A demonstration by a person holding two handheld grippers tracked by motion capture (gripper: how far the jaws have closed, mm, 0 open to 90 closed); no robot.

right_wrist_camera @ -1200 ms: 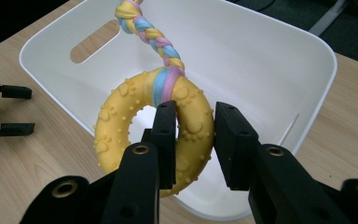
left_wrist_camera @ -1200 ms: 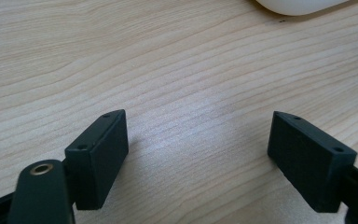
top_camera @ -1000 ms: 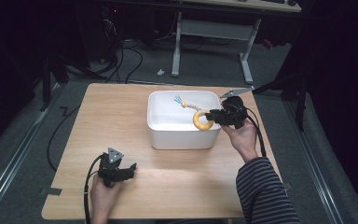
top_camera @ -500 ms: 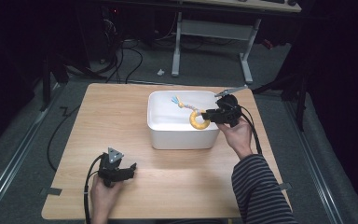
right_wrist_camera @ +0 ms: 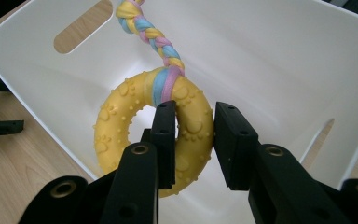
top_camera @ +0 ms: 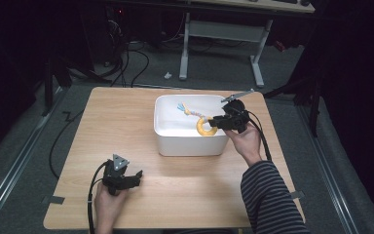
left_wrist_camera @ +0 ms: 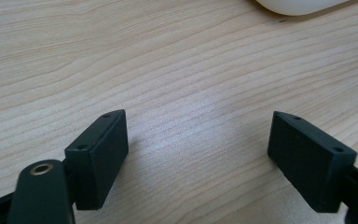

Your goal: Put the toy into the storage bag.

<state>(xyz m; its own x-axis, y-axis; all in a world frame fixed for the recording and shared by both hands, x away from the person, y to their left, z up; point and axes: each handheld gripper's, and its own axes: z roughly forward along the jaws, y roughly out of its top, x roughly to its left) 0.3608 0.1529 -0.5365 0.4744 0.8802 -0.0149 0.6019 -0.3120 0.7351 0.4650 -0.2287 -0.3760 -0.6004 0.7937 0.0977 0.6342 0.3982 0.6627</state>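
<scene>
Pinching the yellow paw-print ring (right_wrist_camera: 177, 126) with its pastel braided rope (right_wrist_camera: 156, 39), the right gripper (right_wrist_camera: 195, 140) hangs over the white bin (top_camera: 190, 144); left gripper (left_wrist_camera: 196, 154) rests spread on the table (top_camera: 102, 126)

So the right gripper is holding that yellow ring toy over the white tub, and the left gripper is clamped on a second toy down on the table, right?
Not quite. The left gripper holds nothing: the left gripper view shows its jaws wide apart over bare table. The rest stands: the right gripper grips the yellow ring toy over the white tub.
</scene>
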